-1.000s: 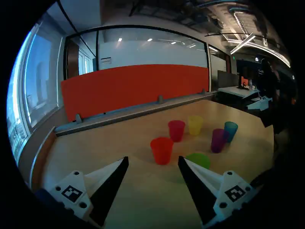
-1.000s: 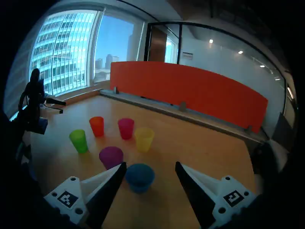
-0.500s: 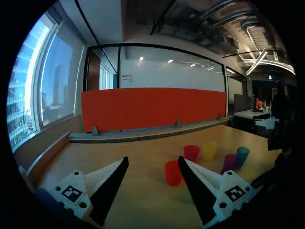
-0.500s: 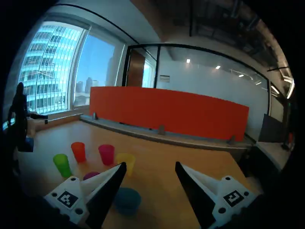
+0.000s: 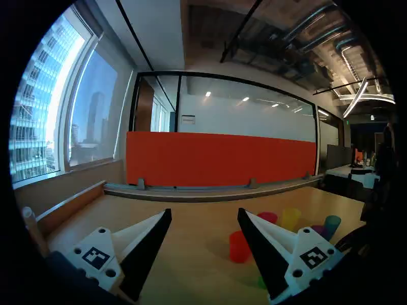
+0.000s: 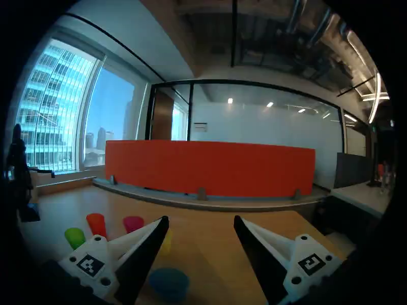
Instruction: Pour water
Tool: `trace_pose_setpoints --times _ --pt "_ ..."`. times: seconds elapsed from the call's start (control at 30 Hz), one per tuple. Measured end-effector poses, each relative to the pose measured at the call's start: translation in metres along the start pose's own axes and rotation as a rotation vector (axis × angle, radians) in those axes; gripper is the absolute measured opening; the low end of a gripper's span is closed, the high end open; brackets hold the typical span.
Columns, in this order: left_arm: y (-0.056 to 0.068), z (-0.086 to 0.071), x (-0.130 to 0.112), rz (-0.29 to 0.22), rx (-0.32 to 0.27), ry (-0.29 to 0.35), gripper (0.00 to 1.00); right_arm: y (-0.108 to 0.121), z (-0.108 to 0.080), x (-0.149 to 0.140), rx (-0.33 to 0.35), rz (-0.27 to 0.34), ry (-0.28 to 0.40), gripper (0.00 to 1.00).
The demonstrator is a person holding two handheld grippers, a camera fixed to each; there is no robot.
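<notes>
Six coloured cups point(image 5: 291, 218) cluster on the wooden desk point(image 5: 198, 249). The red cup point(image 5: 239, 246) is nearest the left gripper point(image 5: 203, 211), and the blue cup point(image 6: 169, 282) sits low before the right gripper point(image 6: 200, 218). Both jaws are spread and hold nothing. An orange partition point(image 5: 219, 157) edges the desk, with tall windows point(image 5: 46, 127) to one side.

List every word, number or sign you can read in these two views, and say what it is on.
No text can be read.
White notice on the glass wall: too small and blurred.
Square markers on the left gripper and right gripper: black-and-white patterns, no letters or digits.
Orange cup, blue cup: no print visible.
</notes>
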State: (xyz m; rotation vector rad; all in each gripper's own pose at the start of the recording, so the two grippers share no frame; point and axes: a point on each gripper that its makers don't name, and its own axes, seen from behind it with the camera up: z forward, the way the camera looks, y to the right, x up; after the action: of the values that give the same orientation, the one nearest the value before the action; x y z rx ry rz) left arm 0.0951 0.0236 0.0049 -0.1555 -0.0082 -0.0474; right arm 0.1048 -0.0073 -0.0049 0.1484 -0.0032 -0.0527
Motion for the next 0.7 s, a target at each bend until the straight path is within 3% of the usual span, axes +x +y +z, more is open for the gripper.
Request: trace_pose_setpoints --times 0.3,0.5,0.7 --pt "-0.01 -0.001 0.007 -0.023 0.07 0.048 0.97 0.009 -0.006 0.014 -0.079 -0.014 0.12 0.99" --pt "-0.013 0.0 0.002 0.0 0.101 0.064 0.97 0.012 -0.012 0.015 -0.111 0.003 0.151 0.99" --pt "-0.008 -0.003 0.001 0.035 0.111 0.097 0.96 0.017 -0.017 0.011 -0.132 0.039 0.161 0.99"
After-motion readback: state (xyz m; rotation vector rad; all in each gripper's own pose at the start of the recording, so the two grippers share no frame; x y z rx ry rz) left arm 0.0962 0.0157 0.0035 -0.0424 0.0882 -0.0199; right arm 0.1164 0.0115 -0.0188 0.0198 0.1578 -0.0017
